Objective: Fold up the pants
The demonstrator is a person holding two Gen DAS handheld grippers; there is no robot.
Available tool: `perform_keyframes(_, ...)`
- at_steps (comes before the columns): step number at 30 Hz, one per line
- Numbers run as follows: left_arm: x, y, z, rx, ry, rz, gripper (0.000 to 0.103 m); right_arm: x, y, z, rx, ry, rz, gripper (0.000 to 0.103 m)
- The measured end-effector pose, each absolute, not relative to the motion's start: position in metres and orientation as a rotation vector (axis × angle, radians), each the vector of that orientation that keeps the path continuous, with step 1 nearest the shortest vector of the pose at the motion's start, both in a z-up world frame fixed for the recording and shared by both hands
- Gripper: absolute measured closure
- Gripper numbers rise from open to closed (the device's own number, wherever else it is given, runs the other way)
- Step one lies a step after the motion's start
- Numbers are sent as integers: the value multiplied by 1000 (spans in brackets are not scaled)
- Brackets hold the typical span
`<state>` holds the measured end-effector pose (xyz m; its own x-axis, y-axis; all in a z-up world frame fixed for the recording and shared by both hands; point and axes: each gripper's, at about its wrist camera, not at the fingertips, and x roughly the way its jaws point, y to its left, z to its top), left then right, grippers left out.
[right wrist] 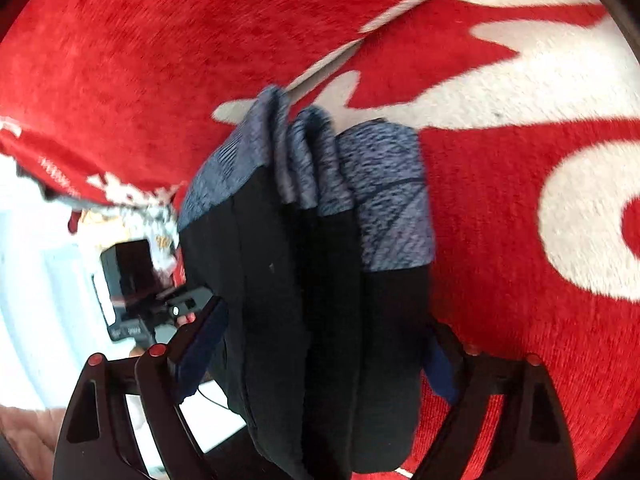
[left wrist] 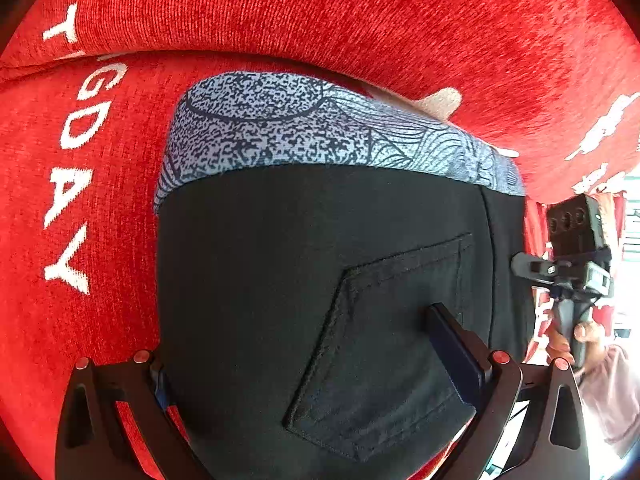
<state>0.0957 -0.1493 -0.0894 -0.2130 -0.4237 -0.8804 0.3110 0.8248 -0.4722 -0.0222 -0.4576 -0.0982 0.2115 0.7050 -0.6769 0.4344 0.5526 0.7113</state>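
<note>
The black pants [left wrist: 280, 280] have a blue-grey patterned waistband [left wrist: 280, 120] and a back pocket [left wrist: 384, 352], and lie folded on a red blanket [left wrist: 360, 12]. My left gripper [left wrist: 298, 340] stands wide, with the black fabric filling the gap from pad to pad. In the right wrist view the pants [right wrist: 320, 280] show as a thick bundle of upright folds, waistband [right wrist: 384, 184] at the far end. My right gripper [right wrist: 326, 316] spans this bundle, and both blue pads touch its sides. Each gripper is at one end of the bundle.
The red blanket [right wrist: 520, 240] with white lettering [left wrist: 72, 200] and white shapes [right wrist: 580, 220] covers the surface all around. A hand [left wrist: 588, 336] holds the right gripper's handle [left wrist: 576, 264]. The left gripper's body [right wrist: 132, 292] shows at the left, with a bright floor area [right wrist: 36, 280] beyond.
</note>
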Motion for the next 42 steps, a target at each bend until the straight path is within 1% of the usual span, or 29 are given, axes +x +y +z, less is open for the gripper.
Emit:
perform_keyframes(1, 95, -152, -87, -80, 1651, -661, 3, -24, -457, -96, 1045, 1417, 239, 32)
perform_keyframes(2, 93, -160, -85, -78, 1643, -664, 11, -26, -456, -91, 1048, 1407, 239, 40)
perform_keyframes(3, 91, -160, -79, -72, 1624, -672, 14, -26, -454, -87, 1046, 1397, 237, 42)
perform_keyframes(5, 86, -158, -66, -58, 1588, -684, 29, -25, -450, -77, 1036, 1378, 235, 48)
perform_keyframes(7, 83, -154, -56, -68, 1575, -692, 37, -29, -451, -69, 1050, 1357, 237, 50)
perform_keyframes(8, 81, -151, -51, -75, 1573, -700, 38, -32, -449, -64, 1069, 1341, 241, 51)
perform_keyframes(13, 65, -134, -23, -19, 1559, -731, 38, -43, -436, -41, 1099, 1326, 281, 52)
perform_keyframes(19, 47, -95, -7, -30, 1581, -697, 38, -66, -402, -28, 1157, 1321, 321, 52)
perform_keyframes(22, 38, -84, -14, -15, 1589, -659, 38, -76, -379, -30, 1167, 1323, 335, 52)
perform_keyframes(23, 36, -78, -23, -6, 1604, -626, 35, -78, -377, -33, 1165, 1329, 334, 52)
perform_keyframes(25, 33, -76, -40, 12, 1638, -558, 35, -81, -367, -49, 1155, 1380, 299, 52)
perform_keyframes(27, 35, -69, -52, 15, 1642, -493, 23, -84, -363, -64, 1105, 1466, 208, 50)
perform_keyframes(29, 39, -67, -46, 10, 1611, -457, 22, -83, -367, -66, 1097, 1476, 157, 42)
perform_keyframes(30, 41, -64, -38, 26, 1575, -433, 22, -82, -369, -63, 1100, 1473, 143, 41)
perform_keyframes(31, 43, -62, -30, 44, 1539, -407, 22, -83, -373, -57, 1088, 1465, 125, 37)
perform_keyframes(34, 52, -49, -8, 63, 1467, -358, 22, -88, -384, -37, 989, 1455, 57, 36)
perform_keyframes(36, 60, -47, -2, 87, 1437, -318, 22, -88, -384, -15, 915, 1417, 24, 49)
perform_keyframes(37, 65, -47, -4, 107, 1436, -296, 22, -87, -384, -4, 888, 1392, 25, 64)
perform_keyframes(38, 67, -48, -9, 131, 1446, -274, 22, -90, -389, 1, 867, 1375, 28, 71)
perform_keyframes(40, 70, -48, -24, 151, 1469, -239, 22, -84, -378, 14, 817, 1339, 56, 72)
perform_keyframes(42, 71, -46, -38, 163, 1476, -218, 22, -73, -356, 16, 763, 1354, 100, 72)
